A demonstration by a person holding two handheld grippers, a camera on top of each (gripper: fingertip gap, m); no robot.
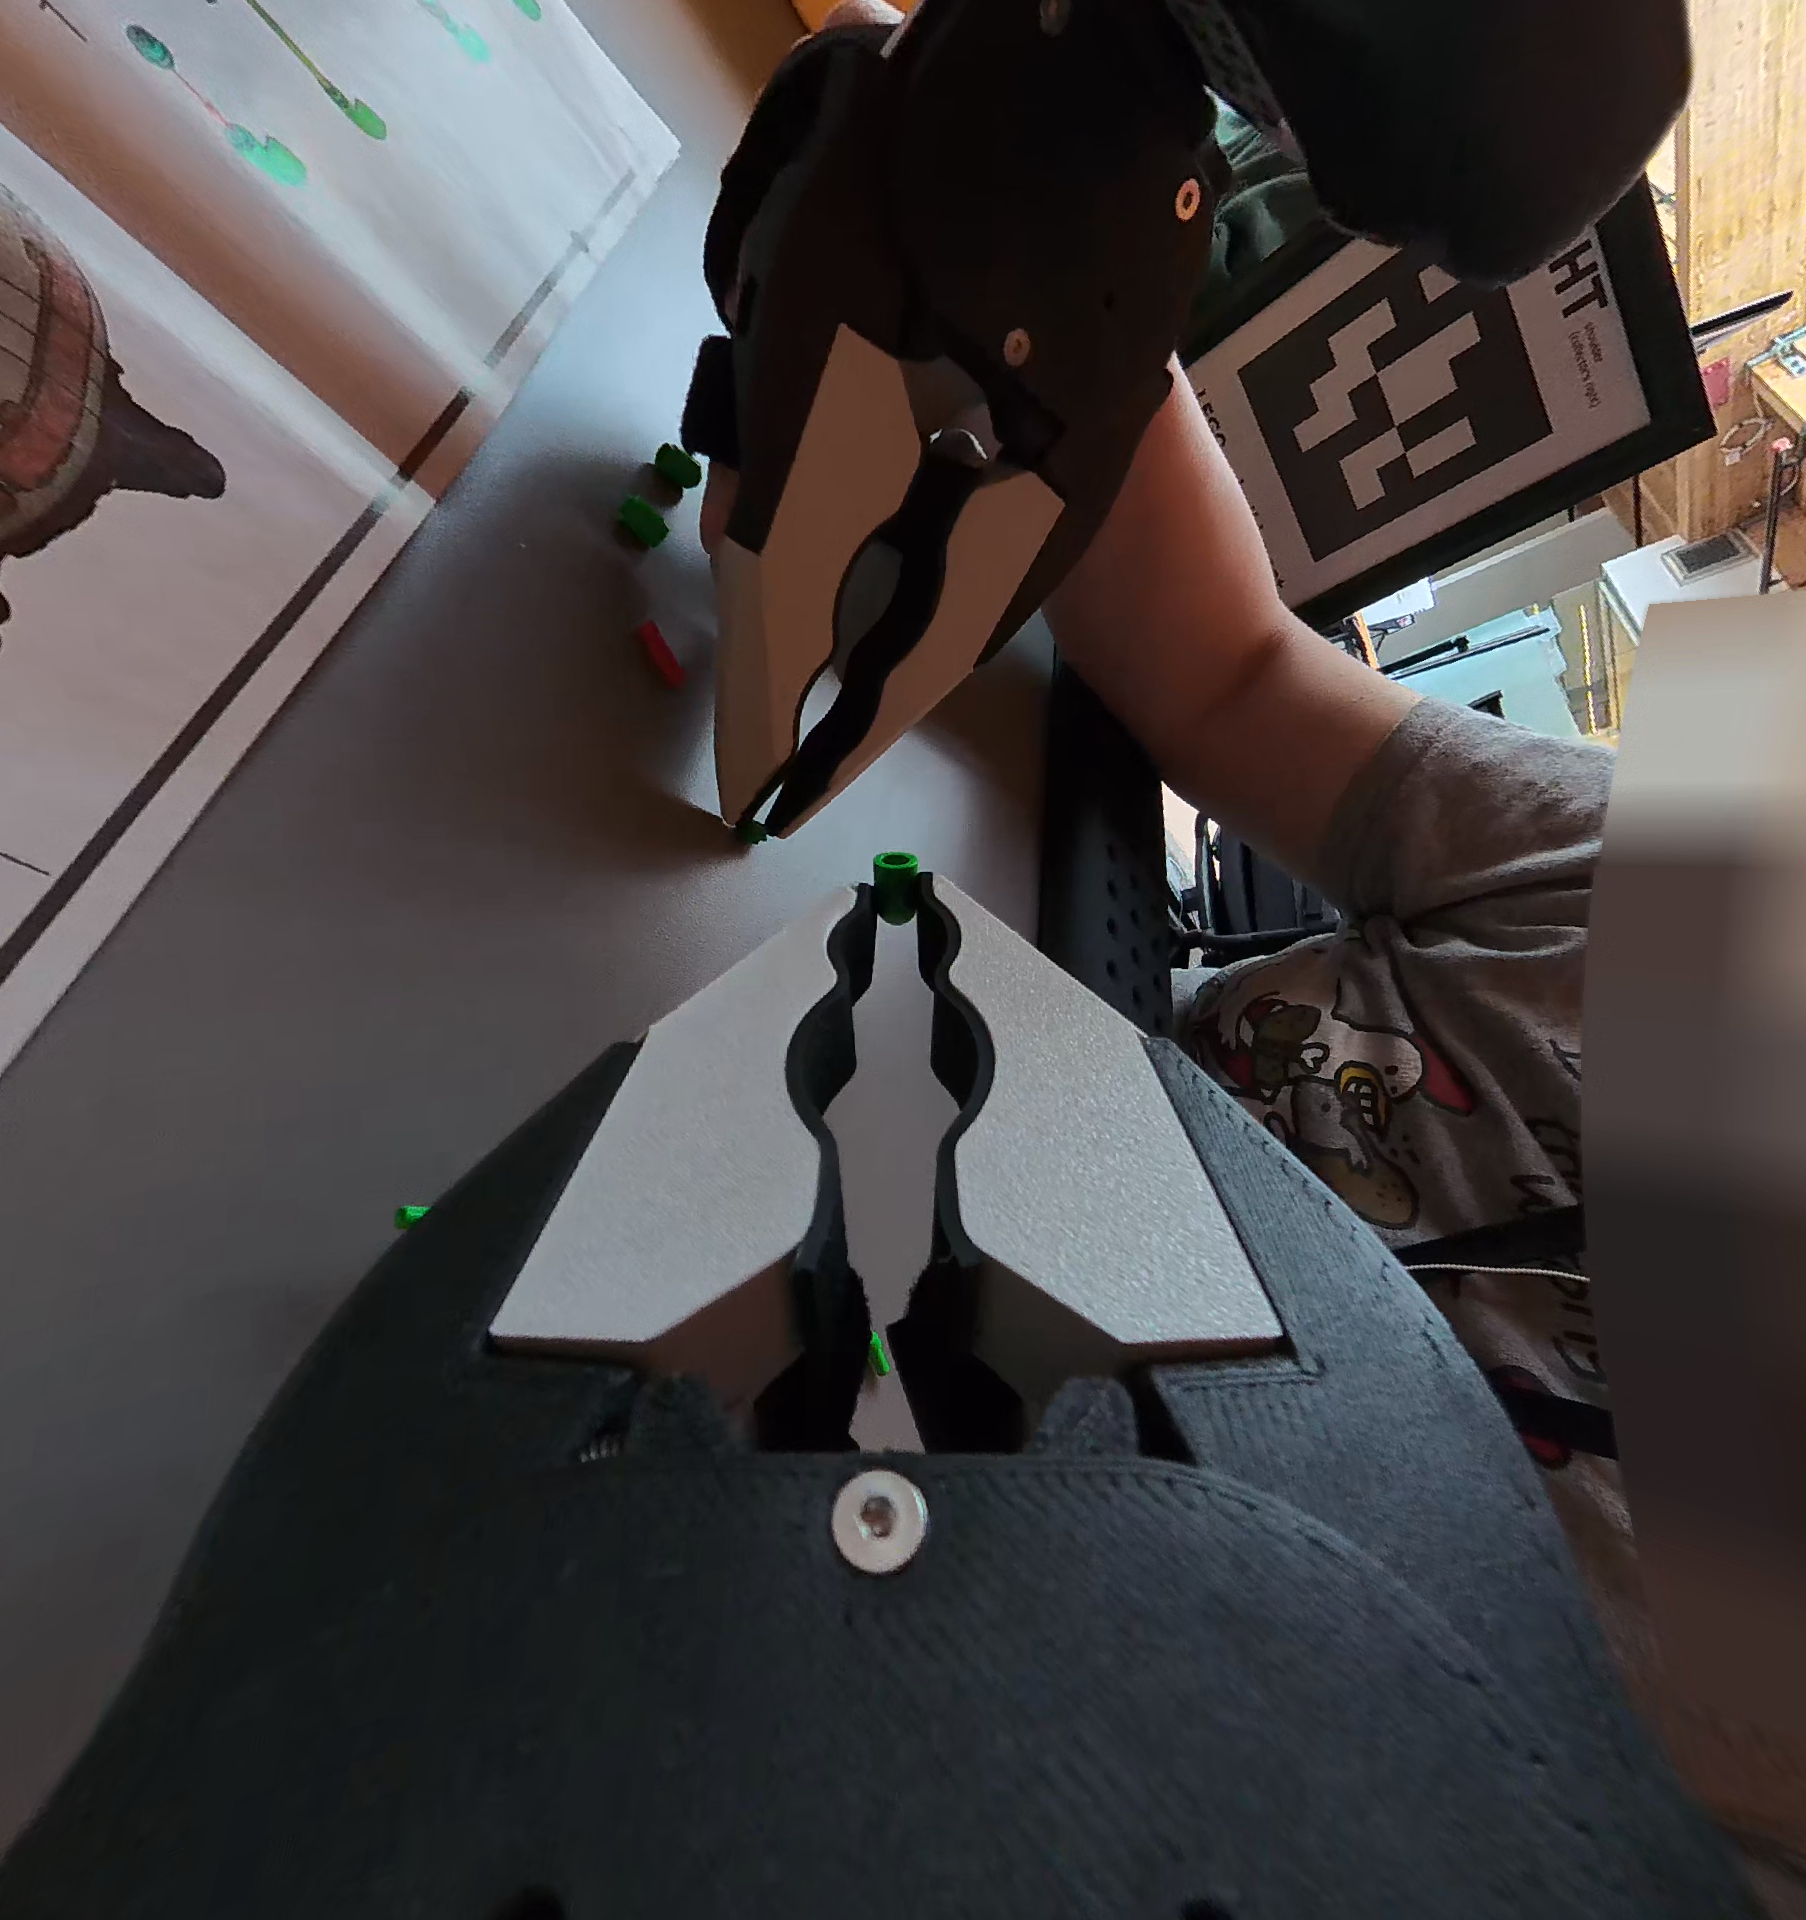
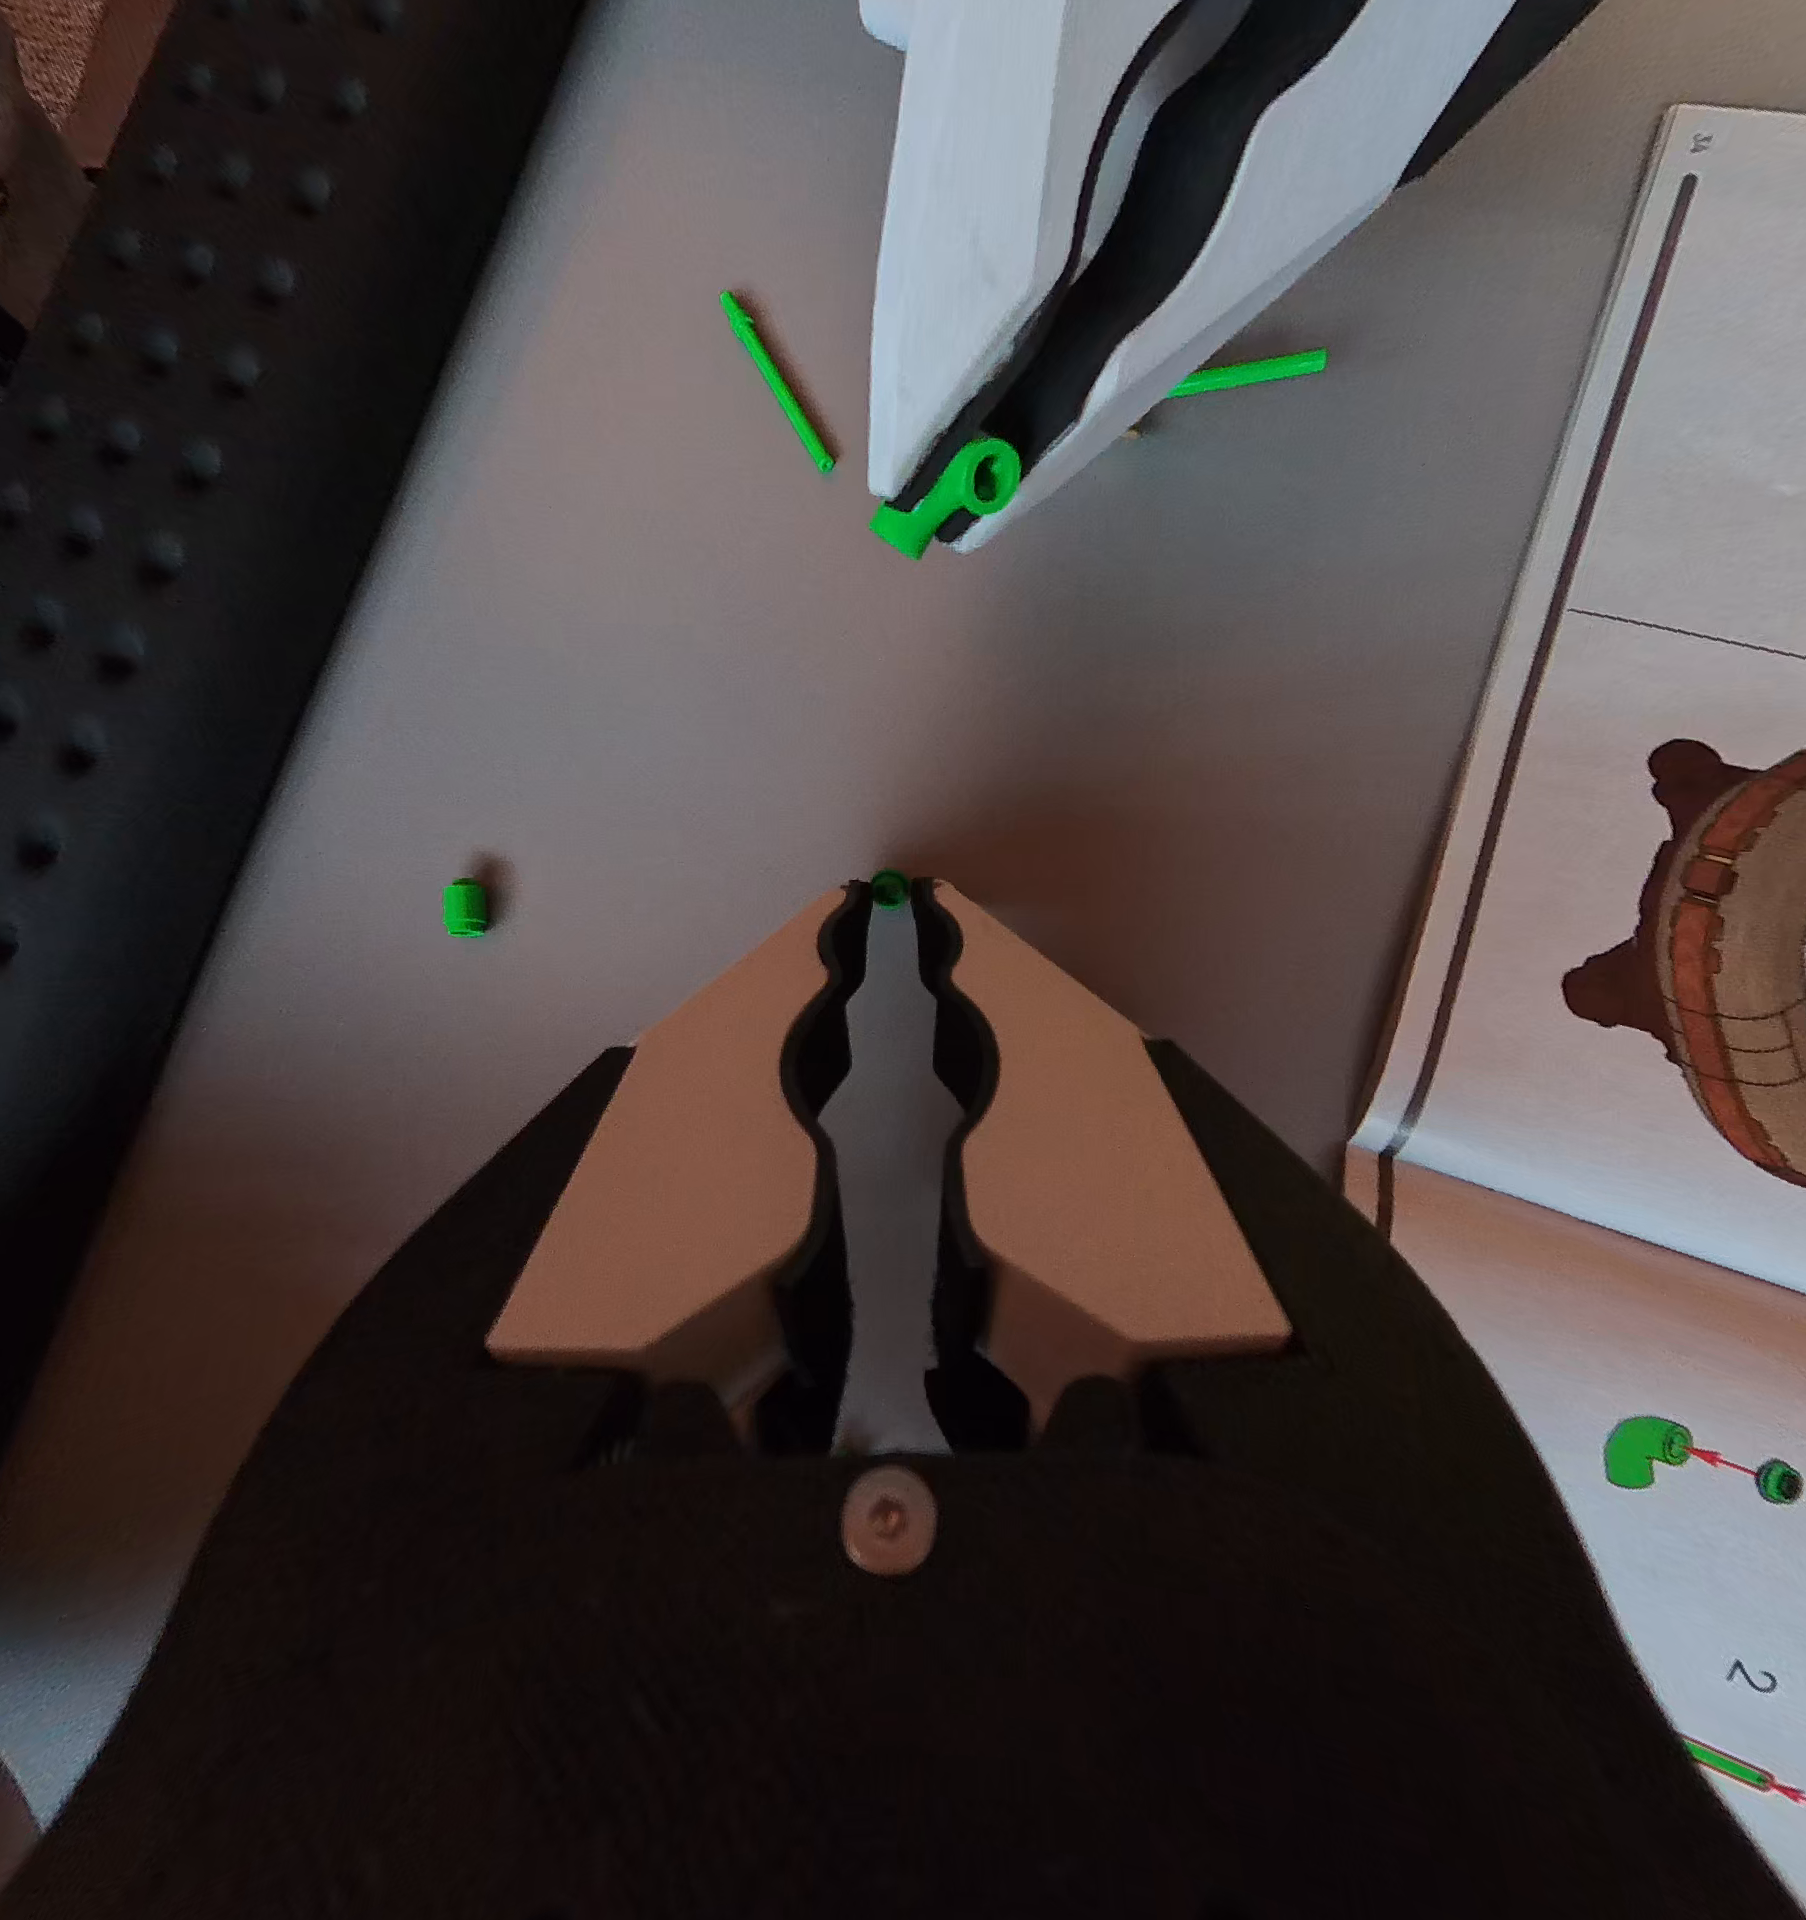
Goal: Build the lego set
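- Lego elbow piece [image 1: 894,885]: in the left wrist view, this bright green bent tube sits clamped between the tips of the left tool [image 1: 891,902], one open end up, clear of the grey bench [image 1: 359,935].
- Just beyond it, the right tool [image 1: 764,826] points its tips down at the bench, closed on a small green stud [image 1: 749,831] that rests on or just above the surface; I cannot tell which.
- Farther off on the bench lie two green pieces [image 1: 660,494] and a red piece [image 1: 662,652], beside the open instruction booklet [image 1: 203,364].
- In the right wrist view, the right tool [image 2: 888,890] pinches the small round stud [image 2: 888,889] at its very tips.
- Ahead of it, the left tool [image 2: 946,509] grips the elbow piece [image 2: 966,488], whose socket faces roughly toward this camera.
- Two thin green rods [image 2: 774,379] [image 2: 1247,374] and a green barrel piece [image 2: 465,907] lie loose on the bench; the booklet [image 2: 1657,935] lies to the right, its drawing showing a stud going into an elbow.
- Judged from that drawing, the step in hand is joining stud to elbow.
- The next move likely calls for lifting the stud, lining its axis with the elbow's open socket, and pressing straight in while the left tool holds firm; so slight a grip on the stud could let it twist or pop out.
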